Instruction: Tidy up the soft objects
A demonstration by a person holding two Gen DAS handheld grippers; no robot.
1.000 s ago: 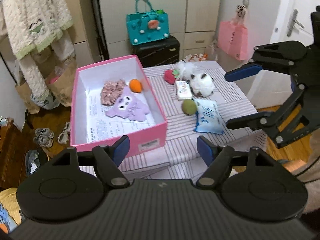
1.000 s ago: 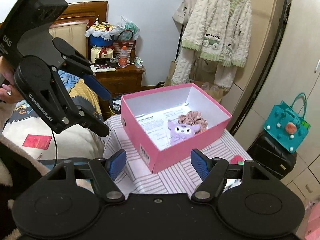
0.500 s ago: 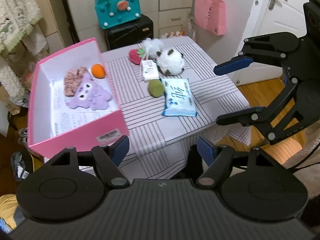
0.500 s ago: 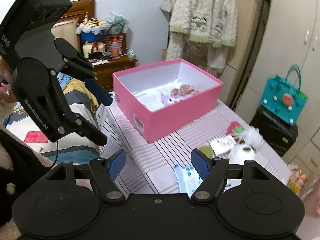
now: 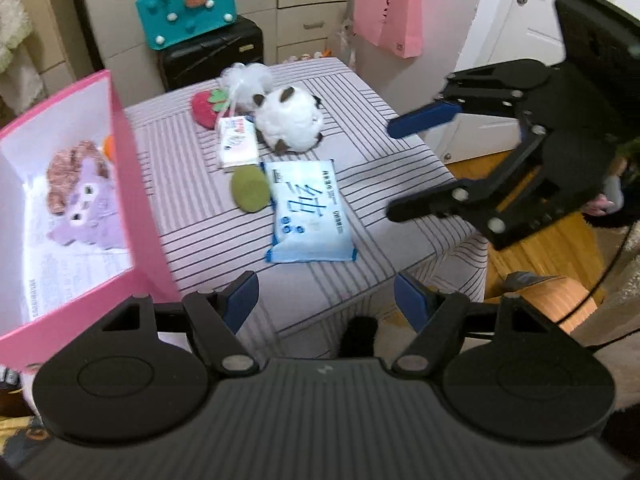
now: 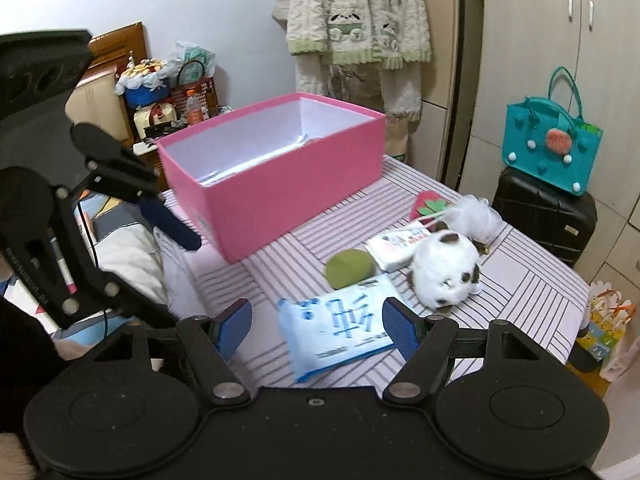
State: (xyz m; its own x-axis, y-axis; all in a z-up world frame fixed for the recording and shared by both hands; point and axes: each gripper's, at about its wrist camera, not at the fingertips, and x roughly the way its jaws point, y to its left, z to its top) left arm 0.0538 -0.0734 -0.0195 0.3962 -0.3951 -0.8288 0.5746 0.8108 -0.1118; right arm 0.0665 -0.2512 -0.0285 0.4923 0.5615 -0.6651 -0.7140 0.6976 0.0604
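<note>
A pink box [image 5: 132,208] [image 6: 280,200] stands on the striped table; inside lie a purple plush [image 5: 90,212], a brown scrunchie [image 5: 66,168] and an orange ball [image 5: 109,145]. Loose on the cloth lie a blue tissue pack [image 5: 308,212] [image 6: 336,328], a green pad [image 5: 250,189] [image 6: 349,269], a small white pack [image 5: 237,142] [image 6: 396,246], a white plush [image 5: 290,122] [image 6: 444,272], a red strawberry [image 5: 204,108] [image 6: 428,204] and a white puff [image 5: 246,76] [image 6: 474,212]. My left gripper [image 5: 326,300] is open above the table's near edge. My right gripper [image 6: 316,326] is open just above the tissue pack.
The striped table [image 5: 304,292] drops off to wooden floor [image 5: 560,240] on the right. Beyond it are a black suitcase [image 5: 212,54] with a teal bag [image 5: 186,4], a pink bag [image 5: 390,10], and a bed [image 6: 120,248] beside the box.
Both grippers have come down and nearer to the table. The left view swung right from the box toward the loose items; the right gripper moved over the tissue pack. Both stayed open.
</note>
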